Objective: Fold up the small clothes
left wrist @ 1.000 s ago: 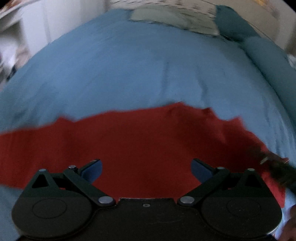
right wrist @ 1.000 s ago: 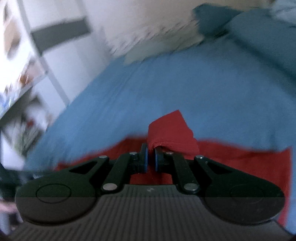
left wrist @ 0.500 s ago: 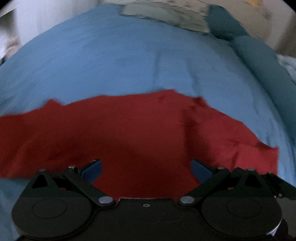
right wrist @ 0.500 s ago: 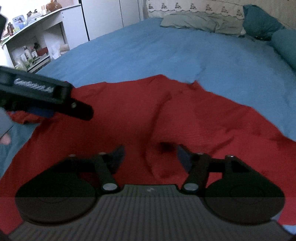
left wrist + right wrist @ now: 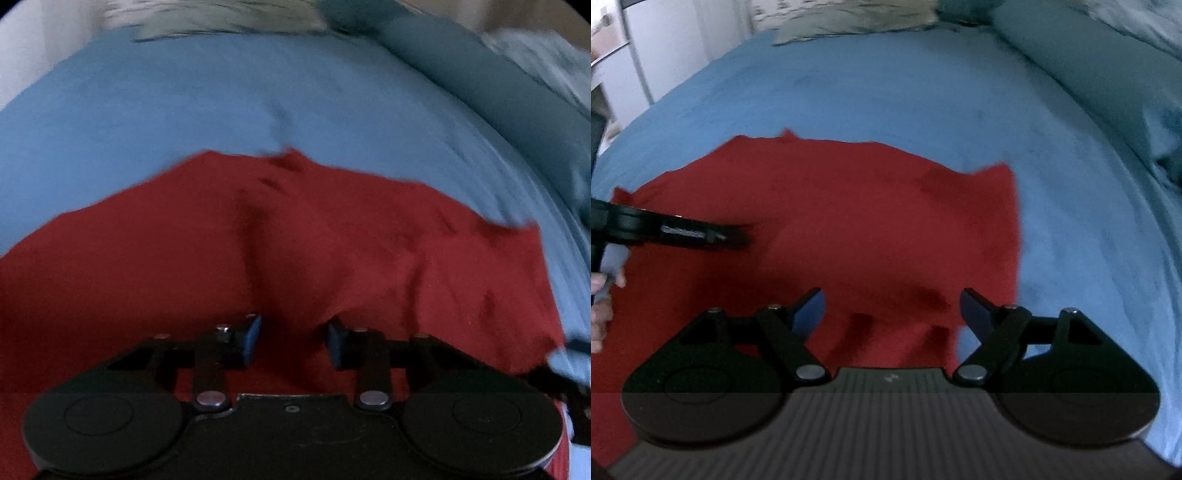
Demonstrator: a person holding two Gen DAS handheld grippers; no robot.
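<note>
A red cloth [image 5: 332, 251] lies spread on the blue bed; it also shows in the right wrist view [image 5: 871, 221]. My left gripper [image 5: 293, 343] sits low over the cloth's near edge, its jaws half closed with a raised ridge of red fabric between them, a gap still showing. In the right wrist view the left gripper [image 5: 738, 236] reaches in from the left over the cloth. My right gripper [image 5: 892, 310] is wide open and empty above the cloth's near right edge.
The blue bedsheet [image 5: 886, 92] extends far beyond the cloth. Pillows [image 5: 849, 22] lie at the head of the bed and a teal bolster [image 5: 1089, 66] along the right side. White furniture [image 5: 646, 48] stands at the left.
My right gripper let go of the red fold and opened wide. My left gripper's jaws went from wide open to half closed around a ridge of cloth.
</note>
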